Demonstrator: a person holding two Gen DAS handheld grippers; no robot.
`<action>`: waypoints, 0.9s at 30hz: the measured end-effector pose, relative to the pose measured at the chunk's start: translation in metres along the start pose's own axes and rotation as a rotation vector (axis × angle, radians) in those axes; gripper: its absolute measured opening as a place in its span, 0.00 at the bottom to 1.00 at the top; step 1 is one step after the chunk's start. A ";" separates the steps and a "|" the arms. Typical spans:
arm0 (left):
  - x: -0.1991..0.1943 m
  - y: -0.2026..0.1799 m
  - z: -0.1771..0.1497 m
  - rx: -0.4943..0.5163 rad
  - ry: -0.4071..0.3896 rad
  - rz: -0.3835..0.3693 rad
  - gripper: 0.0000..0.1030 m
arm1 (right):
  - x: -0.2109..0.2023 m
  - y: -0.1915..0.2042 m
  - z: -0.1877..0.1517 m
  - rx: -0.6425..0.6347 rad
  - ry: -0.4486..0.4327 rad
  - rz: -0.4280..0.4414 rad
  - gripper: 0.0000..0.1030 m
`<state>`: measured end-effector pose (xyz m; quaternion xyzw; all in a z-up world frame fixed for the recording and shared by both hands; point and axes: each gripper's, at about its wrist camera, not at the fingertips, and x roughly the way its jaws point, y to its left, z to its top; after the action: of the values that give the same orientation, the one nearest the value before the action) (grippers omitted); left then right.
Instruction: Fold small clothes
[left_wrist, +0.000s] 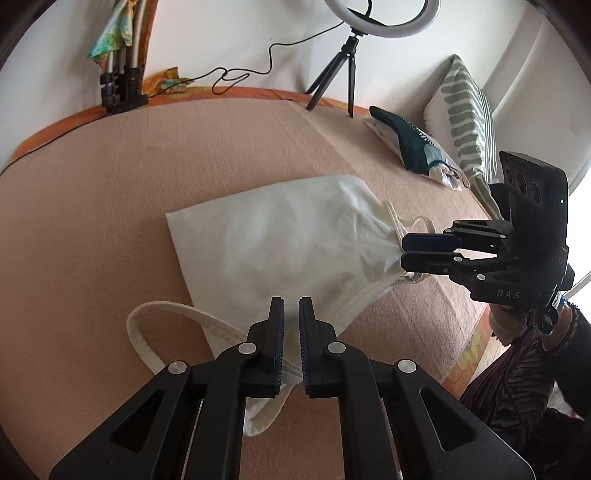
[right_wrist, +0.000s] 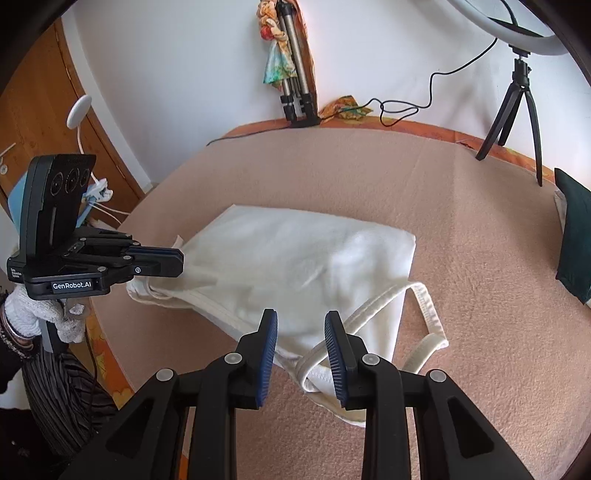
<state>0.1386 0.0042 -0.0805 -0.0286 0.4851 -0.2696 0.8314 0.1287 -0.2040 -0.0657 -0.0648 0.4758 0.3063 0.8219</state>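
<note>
While the white top (left_wrist: 280, 236) lay by the bed's (left_wrist: 147, 184) near edge, left gripper (left_wrist: 291, 306) fingers were pretty much closed over its hem, right gripper (right_wrist: 301, 321) fingers partly apart around a strap.

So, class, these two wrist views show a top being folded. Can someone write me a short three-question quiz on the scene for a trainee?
1. True or false: the white top lies on a pinkish blanket.
2. What stands at the blanket's far edge? A a tripod with a ring light; B a laundry basket; C a chair.
3. Fill in: the ___ tongs stand wider apart, comparing left tongs with right tongs.

Key: 1 true; 2 A; 3 right.
</note>
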 end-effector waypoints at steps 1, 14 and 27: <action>0.000 0.000 -0.006 0.002 0.017 0.004 0.06 | 0.001 0.001 -0.006 -0.009 0.024 0.002 0.26; -0.057 0.011 -0.040 -0.085 -0.067 -0.023 0.09 | -0.063 -0.024 -0.015 0.083 -0.094 0.199 0.41; -0.012 -0.005 -0.023 -0.021 -0.070 0.005 0.11 | 0.019 -0.146 0.029 0.600 -0.107 0.328 0.36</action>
<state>0.1133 0.0106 -0.0820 -0.0453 0.4586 -0.2611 0.8482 0.2390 -0.3014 -0.0925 0.2731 0.5051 0.2836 0.7680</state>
